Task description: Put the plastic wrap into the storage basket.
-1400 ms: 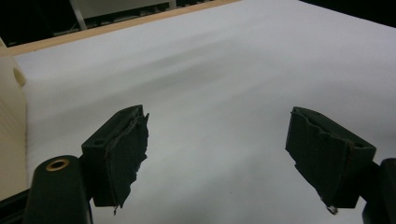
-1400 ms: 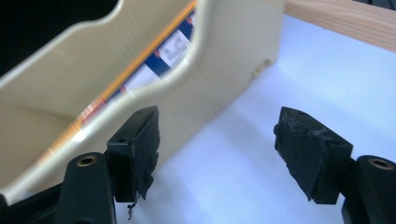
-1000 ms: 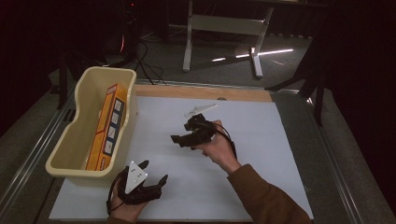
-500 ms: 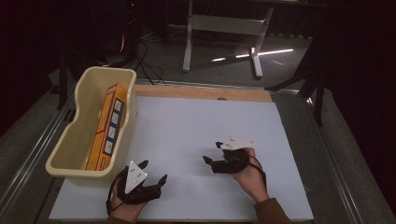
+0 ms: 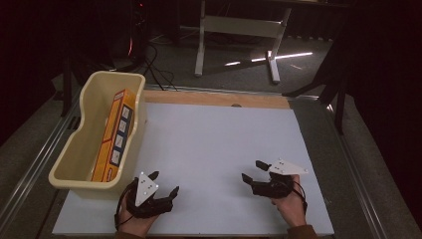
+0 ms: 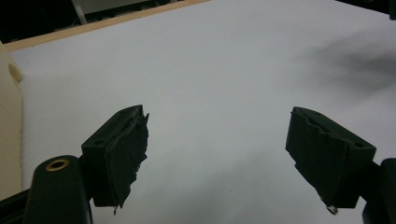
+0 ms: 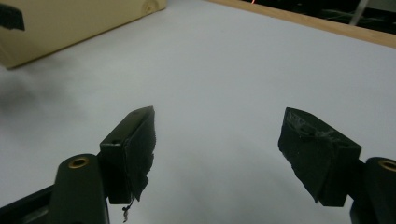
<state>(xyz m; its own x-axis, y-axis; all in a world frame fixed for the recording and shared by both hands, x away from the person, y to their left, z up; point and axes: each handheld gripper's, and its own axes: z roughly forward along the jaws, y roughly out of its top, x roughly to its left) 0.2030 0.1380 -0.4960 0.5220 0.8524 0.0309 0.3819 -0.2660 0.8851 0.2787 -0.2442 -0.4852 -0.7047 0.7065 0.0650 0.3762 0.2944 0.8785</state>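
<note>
My left gripper (image 5: 164, 182) rests low over the white table sheet (image 5: 219, 144) near the front edge, just right of the cream bin (image 5: 134, 89). Its jaws are spread wide with nothing between them (image 6: 217, 154). My right gripper (image 5: 253, 171) sits at the front right of the sheet, also open and empty (image 7: 217, 149). An orange box (image 5: 114, 134) with dark panels leans on its long edge inside the bin, against the right wall. A corner of the bin (image 7: 70, 23) appears far off in the right gripper view.
A wooden strip (image 5: 214, 98) runs along the table's far edge. Metal rails (image 5: 348, 164) border both sides. Beyond the table stand a white stand frame (image 5: 239, 30) and cables on a dark floor.
My right gripper has moved from the middle of the sheet back toward the front right and settled low. The left gripper has stayed put.
</note>
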